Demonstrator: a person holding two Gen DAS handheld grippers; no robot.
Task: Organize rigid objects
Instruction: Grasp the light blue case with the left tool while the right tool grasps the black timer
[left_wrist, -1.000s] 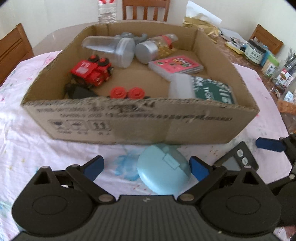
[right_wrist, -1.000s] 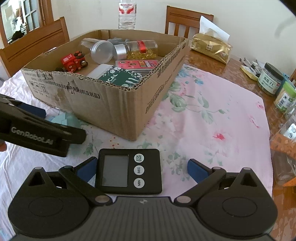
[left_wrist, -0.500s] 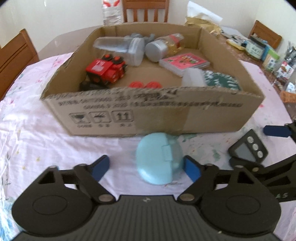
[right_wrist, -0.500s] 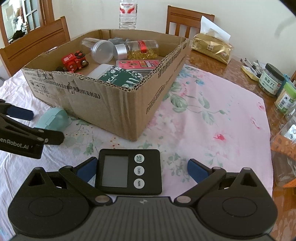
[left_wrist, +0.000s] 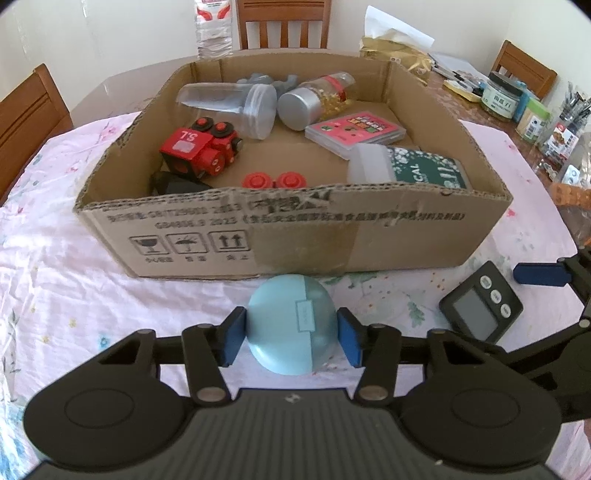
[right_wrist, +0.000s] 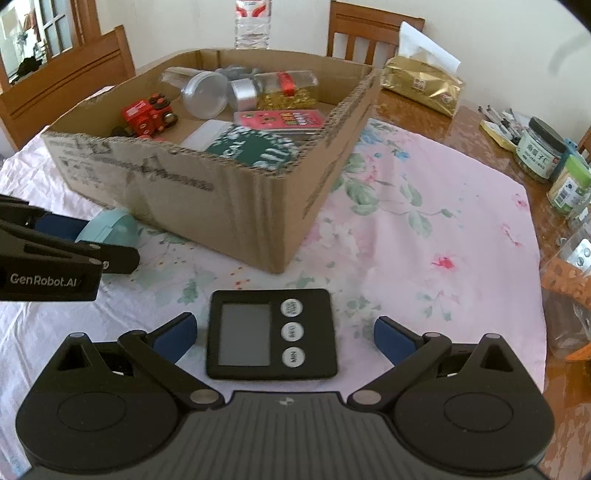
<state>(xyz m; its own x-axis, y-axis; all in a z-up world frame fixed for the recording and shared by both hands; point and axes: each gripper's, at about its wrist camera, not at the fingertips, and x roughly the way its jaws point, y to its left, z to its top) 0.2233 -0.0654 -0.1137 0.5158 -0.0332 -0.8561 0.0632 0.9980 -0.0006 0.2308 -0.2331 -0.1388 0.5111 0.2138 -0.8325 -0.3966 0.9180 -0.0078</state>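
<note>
Corrugated cardboard box (left_wrist: 295, 236), matt; cloth tablecloth (right_wrist: 424, 236); smooth plastic case (left_wrist: 291, 325).

A round pale-blue plastic case (left_wrist: 291, 325) lies flat beside the open brown cardboard box (left_wrist: 295, 236). A black square digital timer (right_wrist: 271, 334) lies face-up nearby on the desk (right_wrist: 424, 229).

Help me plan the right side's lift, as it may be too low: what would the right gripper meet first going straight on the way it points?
The black timer, lying between the open right gripper fingers; beyond it, probably the cardboard box corner, though depth is unclear.
</note>
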